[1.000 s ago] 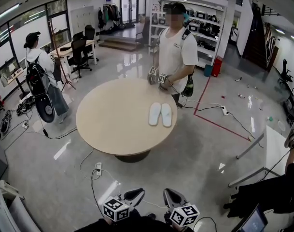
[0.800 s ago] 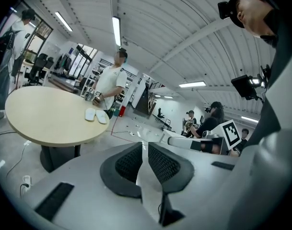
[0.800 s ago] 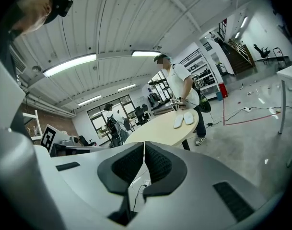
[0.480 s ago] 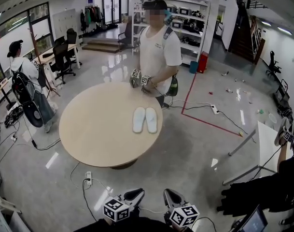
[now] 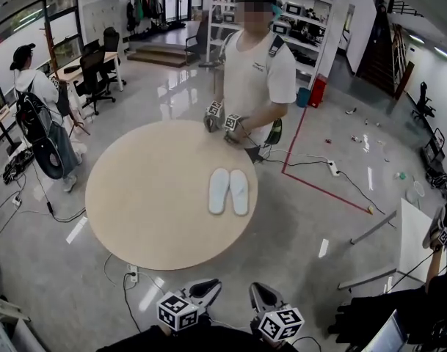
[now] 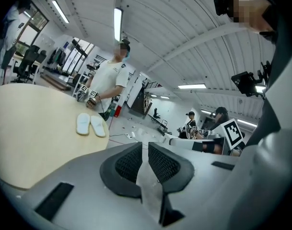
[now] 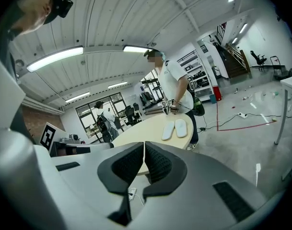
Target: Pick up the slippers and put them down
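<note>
Left claw and right claw both shut and empty, white slippers paired on the round bench well ahead of you: reach in without opening and you'll just shove them.

Left claw and right claw sit at the bottom edge of the head view, side by side, close to the body, tips pointing forward and slightly down. Both jaw pairs are closed pad to pad, nothing between them.
</note>
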`<action>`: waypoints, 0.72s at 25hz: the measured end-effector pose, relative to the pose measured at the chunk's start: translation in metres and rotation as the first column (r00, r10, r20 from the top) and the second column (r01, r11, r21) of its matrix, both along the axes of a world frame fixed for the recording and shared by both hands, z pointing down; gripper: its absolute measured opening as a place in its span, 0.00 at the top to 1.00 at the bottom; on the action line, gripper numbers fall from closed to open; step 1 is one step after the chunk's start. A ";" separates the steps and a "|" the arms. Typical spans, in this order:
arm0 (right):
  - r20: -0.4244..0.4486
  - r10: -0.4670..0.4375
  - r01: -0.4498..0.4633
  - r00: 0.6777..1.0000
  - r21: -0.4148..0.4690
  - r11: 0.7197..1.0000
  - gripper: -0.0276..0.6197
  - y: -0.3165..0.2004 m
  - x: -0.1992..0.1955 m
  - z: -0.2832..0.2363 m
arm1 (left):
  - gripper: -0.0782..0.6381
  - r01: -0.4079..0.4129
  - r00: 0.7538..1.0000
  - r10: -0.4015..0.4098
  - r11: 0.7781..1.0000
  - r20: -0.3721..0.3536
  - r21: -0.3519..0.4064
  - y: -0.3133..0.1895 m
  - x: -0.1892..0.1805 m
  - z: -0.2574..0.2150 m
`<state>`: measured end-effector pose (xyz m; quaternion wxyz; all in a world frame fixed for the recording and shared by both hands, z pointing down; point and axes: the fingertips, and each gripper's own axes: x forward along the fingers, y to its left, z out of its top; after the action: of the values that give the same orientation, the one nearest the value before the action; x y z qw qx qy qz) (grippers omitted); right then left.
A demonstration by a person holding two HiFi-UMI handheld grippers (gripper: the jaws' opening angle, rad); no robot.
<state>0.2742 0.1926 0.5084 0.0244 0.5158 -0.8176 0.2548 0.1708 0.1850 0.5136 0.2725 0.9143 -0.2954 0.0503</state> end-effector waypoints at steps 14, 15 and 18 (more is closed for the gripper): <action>-0.049 -0.015 0.015 0.999 -0.002 1.000 0.93 -0.136 -0.057 -0.007 | 0.85 0.021 0.999 -0.022 1.000 -0.032 -0.012 -0.135 -0.059 0.000; -0.050 -0.013 0.013 0.999 -0.004 1.000 0.93 -0.141 -0.057 -0.007 | 0.85 0.020 0.999 -0.020 1.000 -0.032 -0.013 -0.140 -0.059 0.001; -0.051 -0.005 0.004 0.999 -0.018 1.000 0.93 -0.153 -0.062 -0.001 | 0.85 0.019 0.999 -0.020 1.000 -0.032 -0.020 -0.154 -0.064 0.006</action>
<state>0.2123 0.0398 0.5074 0.0505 0.5203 -0.8154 0.2488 0.1067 0.0315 0.5201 0.2867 0.9094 -0.2993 0.0357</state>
